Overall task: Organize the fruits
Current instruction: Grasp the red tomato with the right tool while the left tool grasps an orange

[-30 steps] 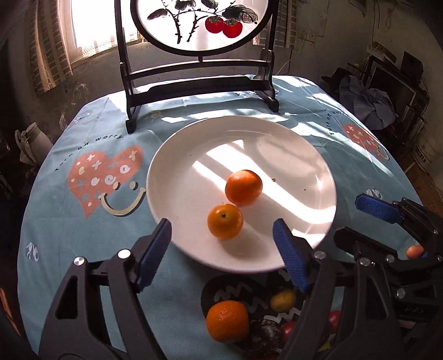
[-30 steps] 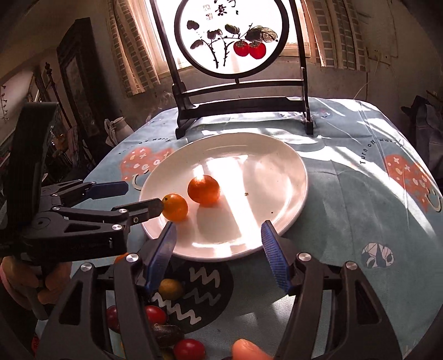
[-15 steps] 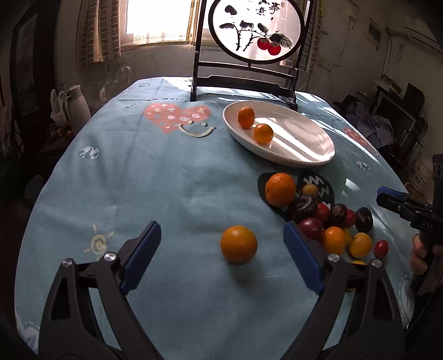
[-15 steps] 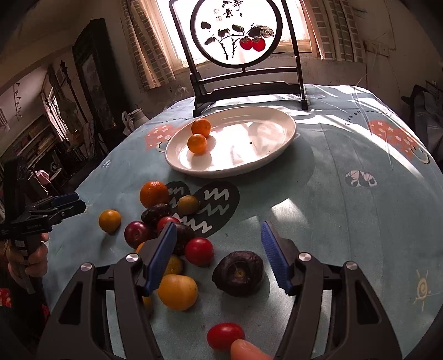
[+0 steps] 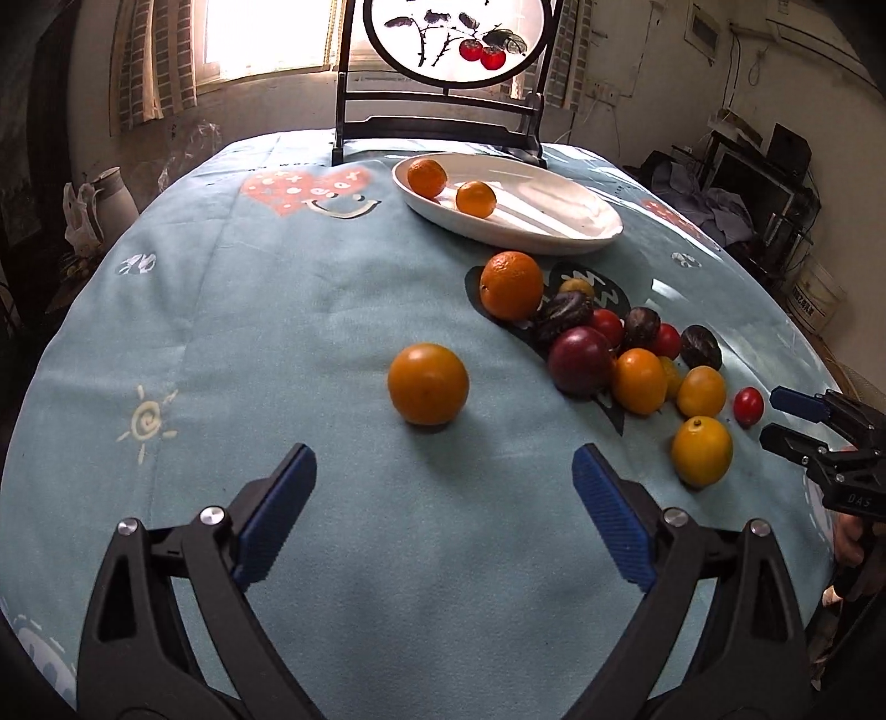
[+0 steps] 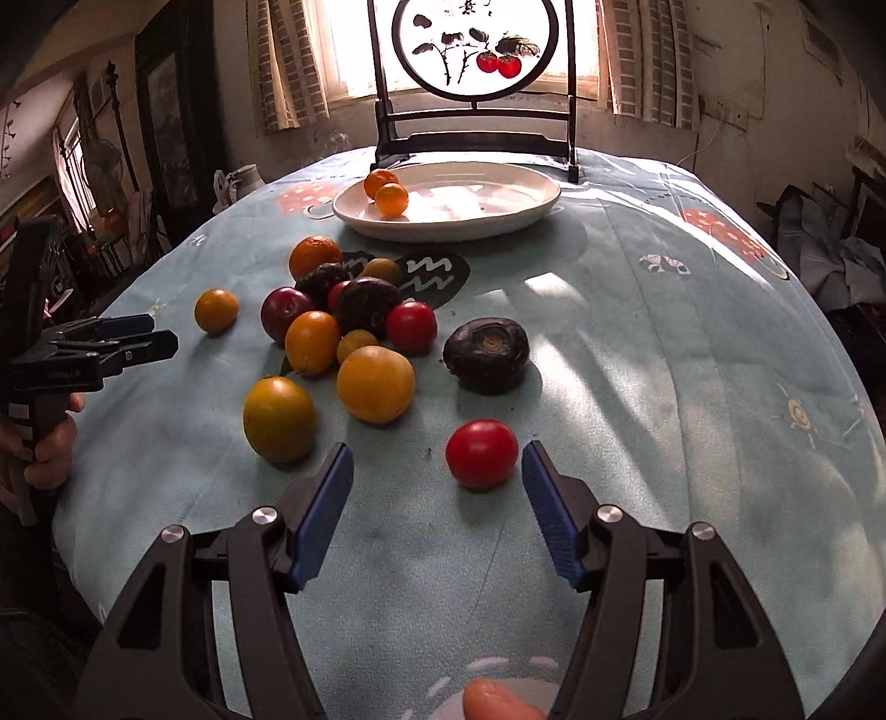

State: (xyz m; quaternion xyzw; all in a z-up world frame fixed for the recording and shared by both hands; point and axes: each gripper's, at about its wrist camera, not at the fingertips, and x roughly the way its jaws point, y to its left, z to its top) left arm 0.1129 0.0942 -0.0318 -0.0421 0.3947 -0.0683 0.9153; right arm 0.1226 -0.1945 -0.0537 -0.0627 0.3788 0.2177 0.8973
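I hold my left gripper point(image 5: 443, 509) low at the bottom of the frame, fingers spread wide and empty, lined up on the lone orange point(image 5: 427, 383) at centre, since it sits apart from the pile. My right gripper point(image 6: 437, 509) is likewise apart, the red tomato point(image 6: 482, 452) just ahead between its fingers. The white plate point(image 5: 581, 232) (upper middle, far across the desk point(image 5: 277, 310)) already carries two oranges.

Lived-in home, tablecloth-covered table point(image 5: 277, 310), curtained window point(image 6: 354, 50)
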